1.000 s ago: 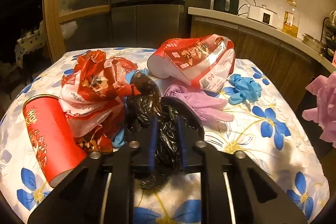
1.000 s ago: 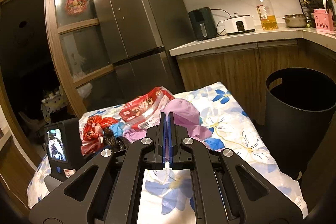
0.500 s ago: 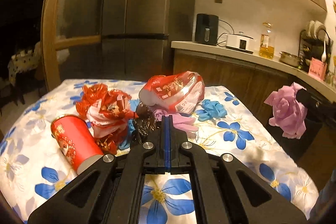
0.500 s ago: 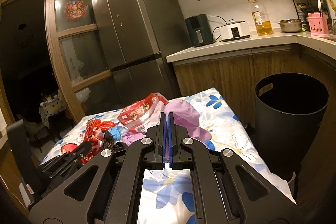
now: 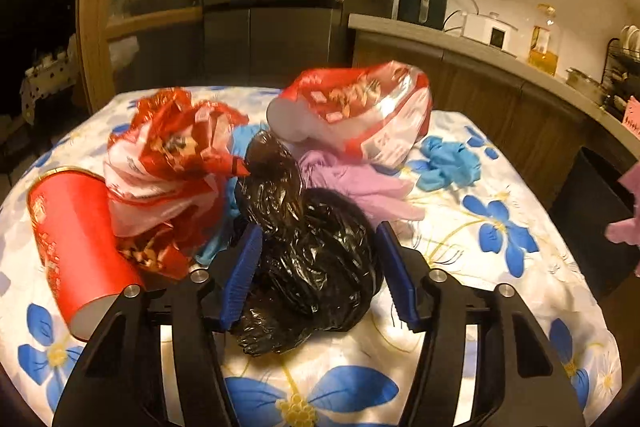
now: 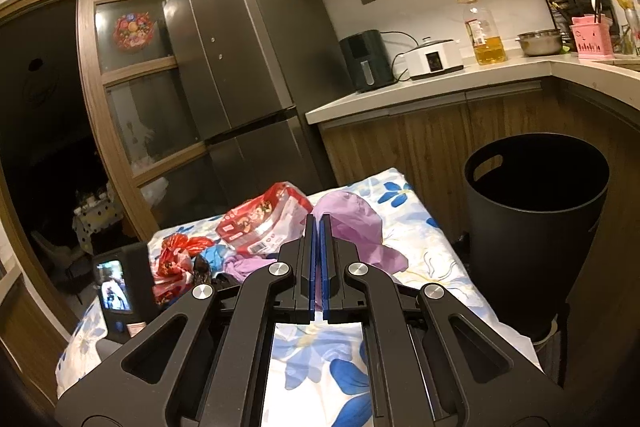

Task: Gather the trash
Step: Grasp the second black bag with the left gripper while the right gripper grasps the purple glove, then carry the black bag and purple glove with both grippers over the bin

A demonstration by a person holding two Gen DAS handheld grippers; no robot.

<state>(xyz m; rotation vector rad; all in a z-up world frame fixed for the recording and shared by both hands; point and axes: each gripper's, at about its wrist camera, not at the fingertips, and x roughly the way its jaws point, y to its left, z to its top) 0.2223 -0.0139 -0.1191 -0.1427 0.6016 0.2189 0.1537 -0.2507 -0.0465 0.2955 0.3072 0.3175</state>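
A crumpled black plastic bag point(image 5: 308, 259) lies on the floral tablecloth point(image 5: 500, 267), between the blue pads of my open left gripper point(image 5: 316, 259), which straddles it. Around it lie a red paper cup point(image 5: 76, 243) on its side, a red-and-white plastic bag point(image 5: 176, 163), a red snack bag point(image 5: 360, 115), a purple glove point(image 5: 360, 183) and a blue glove point(image 5: 448, 163). My right gripper point(image 6: 316, 239) is shut on a purple glove point(image 6: 356, 227) held above the table, left of the black trash bin point(image 6: 536, 227).
A wooden counter point(image 6: 440, 83) with an air fryer, a cooker and an oil bottle runs behind the table. A steel fridge point(image 6: 240, 67) stands at the back. The left gripper's body point(image 6: 120, 287) shows at the table's left in the right wrist view.
My left gripper was shut and raised half a second ago; now it is low, open, with its pads on either side of the black bag. My right gripper stayed shut on the purple glove.
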